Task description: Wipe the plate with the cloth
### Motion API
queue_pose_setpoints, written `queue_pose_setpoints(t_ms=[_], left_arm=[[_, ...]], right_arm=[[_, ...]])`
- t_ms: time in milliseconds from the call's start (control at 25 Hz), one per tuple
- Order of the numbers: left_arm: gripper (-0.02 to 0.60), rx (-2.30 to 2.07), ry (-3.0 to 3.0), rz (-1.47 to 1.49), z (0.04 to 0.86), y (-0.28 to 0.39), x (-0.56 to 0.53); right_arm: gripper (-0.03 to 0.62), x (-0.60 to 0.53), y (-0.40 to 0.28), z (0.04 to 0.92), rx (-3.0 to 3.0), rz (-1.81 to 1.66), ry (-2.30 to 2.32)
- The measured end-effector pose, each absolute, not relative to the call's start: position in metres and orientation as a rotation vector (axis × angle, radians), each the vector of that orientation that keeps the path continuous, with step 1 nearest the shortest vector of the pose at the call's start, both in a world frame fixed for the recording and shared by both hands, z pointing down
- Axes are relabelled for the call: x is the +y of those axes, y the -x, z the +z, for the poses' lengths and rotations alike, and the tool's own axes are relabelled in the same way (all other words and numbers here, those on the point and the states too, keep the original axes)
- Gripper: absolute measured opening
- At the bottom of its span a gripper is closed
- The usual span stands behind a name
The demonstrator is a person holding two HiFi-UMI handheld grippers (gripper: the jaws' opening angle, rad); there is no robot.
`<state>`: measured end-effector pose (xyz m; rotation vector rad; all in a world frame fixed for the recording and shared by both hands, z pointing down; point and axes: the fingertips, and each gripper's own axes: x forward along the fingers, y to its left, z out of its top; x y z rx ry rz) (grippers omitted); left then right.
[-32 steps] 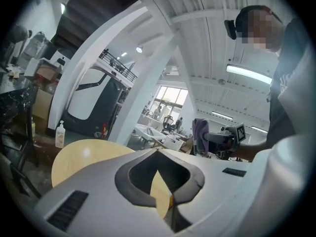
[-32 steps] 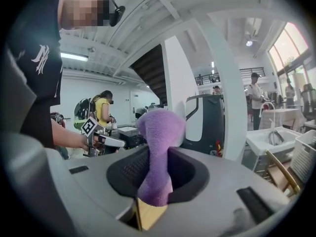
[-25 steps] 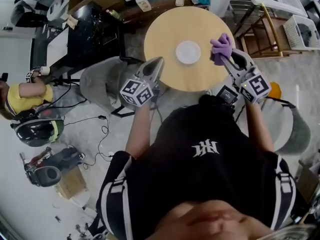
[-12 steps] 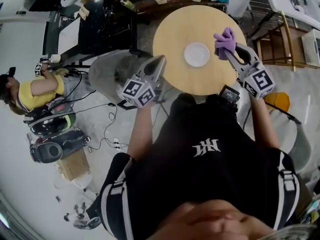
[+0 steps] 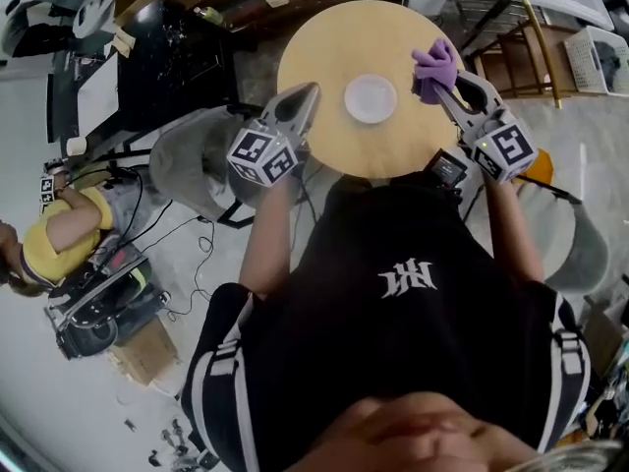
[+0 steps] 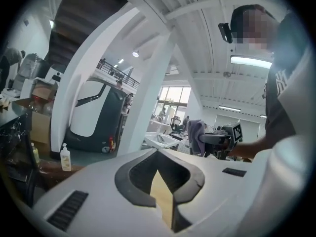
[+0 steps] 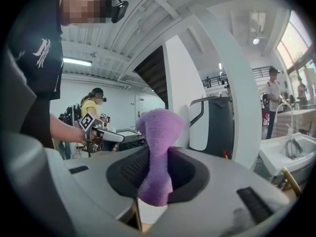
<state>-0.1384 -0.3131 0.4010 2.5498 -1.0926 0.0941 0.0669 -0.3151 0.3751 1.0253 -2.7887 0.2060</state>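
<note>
The right claw (image 5: 444,87) clamps a bunched purple cloth (image 5: 433,65) near the white plate (image 5: 371,98) at the round tabletop's (image 5: 319,52) centre, seemingly poised to wipe; the left claw (image 5: 309,94), closed and empty, hovers at the tabletop's edge.

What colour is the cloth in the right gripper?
The cloth is purple, clearest in the right gripper view.
</note>
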Motion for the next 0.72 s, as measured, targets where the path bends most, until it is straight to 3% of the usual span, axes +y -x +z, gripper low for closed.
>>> queue_pose_setpoints(t_ms=[720], left_arm=[[0.011,-1.083,-2.479,0.039,0.428,0.159,-0.323]], right_arm=[[0.095,-0.319,-0.061,0.390,-2.742,0.234,-1.100]])
